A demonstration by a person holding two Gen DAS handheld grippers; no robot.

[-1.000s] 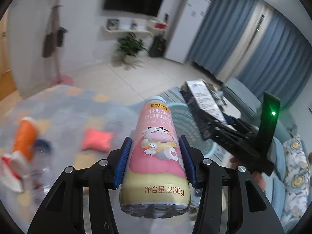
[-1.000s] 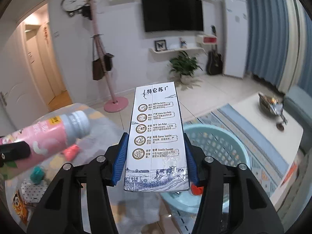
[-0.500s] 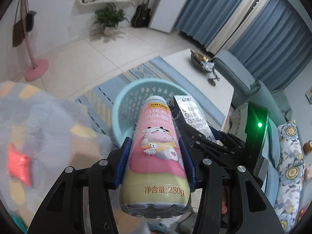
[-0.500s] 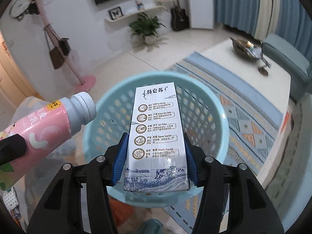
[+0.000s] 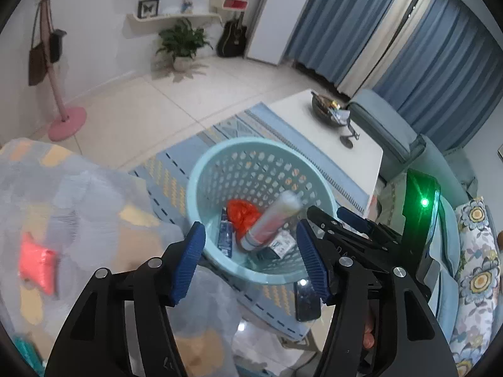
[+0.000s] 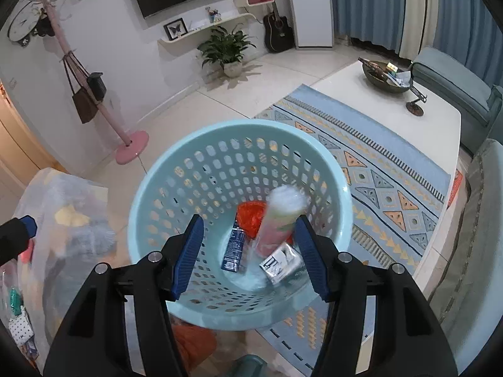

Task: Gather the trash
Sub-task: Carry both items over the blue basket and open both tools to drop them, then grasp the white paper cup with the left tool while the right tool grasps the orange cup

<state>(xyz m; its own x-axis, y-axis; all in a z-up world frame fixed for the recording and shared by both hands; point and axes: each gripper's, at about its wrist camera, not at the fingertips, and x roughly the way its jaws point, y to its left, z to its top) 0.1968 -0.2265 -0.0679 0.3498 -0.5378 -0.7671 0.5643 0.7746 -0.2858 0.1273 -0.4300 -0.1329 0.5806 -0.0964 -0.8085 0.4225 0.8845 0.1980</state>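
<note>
Left gripper: bottom centre of the left wrist view, blue pads apart with nothing between them; its jaws have just been opening, and the pink yogurt drink bottle they clamped half a second ago is gone from them
Right gripper: bottom centre of the right wrist view, pads likewise spread and empty, jaws just opened; the milk carton it held has left it
Pink bottle: blurred, inside the light blue basket, leaning cap-up against the wall
Milk carton: lying on the basket floor beside the bottle
Other trash in basket: a blue wrapper and an orange bag behind it
Task meaning: both items look dropped in; more litter, such as a red packet at the left of the left wrist view, likely waits on the cloth-covered table
</note>
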